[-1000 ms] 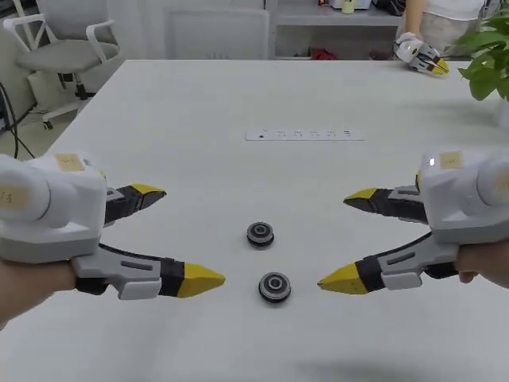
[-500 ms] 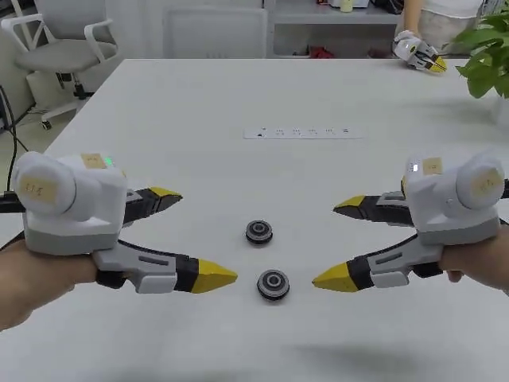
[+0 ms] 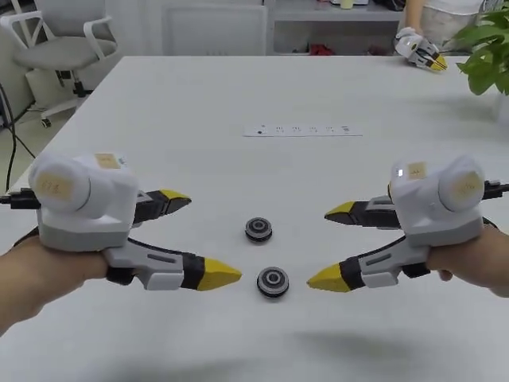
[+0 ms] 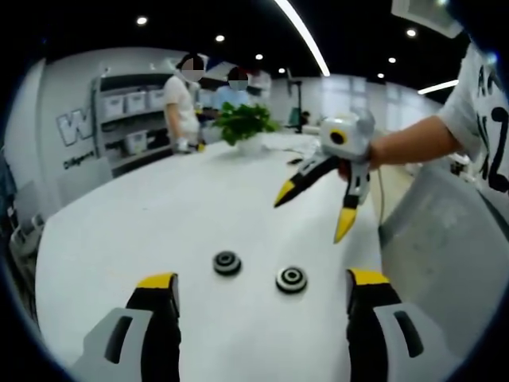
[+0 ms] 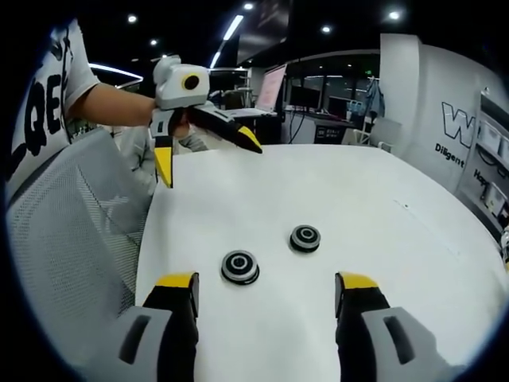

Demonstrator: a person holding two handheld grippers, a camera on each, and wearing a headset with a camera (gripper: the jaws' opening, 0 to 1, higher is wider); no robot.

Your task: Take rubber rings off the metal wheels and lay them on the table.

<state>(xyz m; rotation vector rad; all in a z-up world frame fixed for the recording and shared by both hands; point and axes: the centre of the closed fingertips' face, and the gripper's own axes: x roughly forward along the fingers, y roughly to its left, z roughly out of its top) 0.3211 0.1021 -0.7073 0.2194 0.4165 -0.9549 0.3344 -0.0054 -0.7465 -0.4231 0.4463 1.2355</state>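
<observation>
Left gripper [image 3: 212, 236] and right gripper [image 3: 318, 246] nearer the metal wheels [image 3: 273, 282].

The far wheel [image 3: 258, 229] and the near wheel [image 3: 273, 282], both metal and ringed in black, lie flat on the table [image 3: 199, 119], near each other but not touching.

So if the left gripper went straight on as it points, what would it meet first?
Probably the round metal wheel with a black rubber ring nearer the person, which looks closest; the farther wheel also lies ahead, within the jaw span of the open left gripper. Depth is unclear.
</observation>
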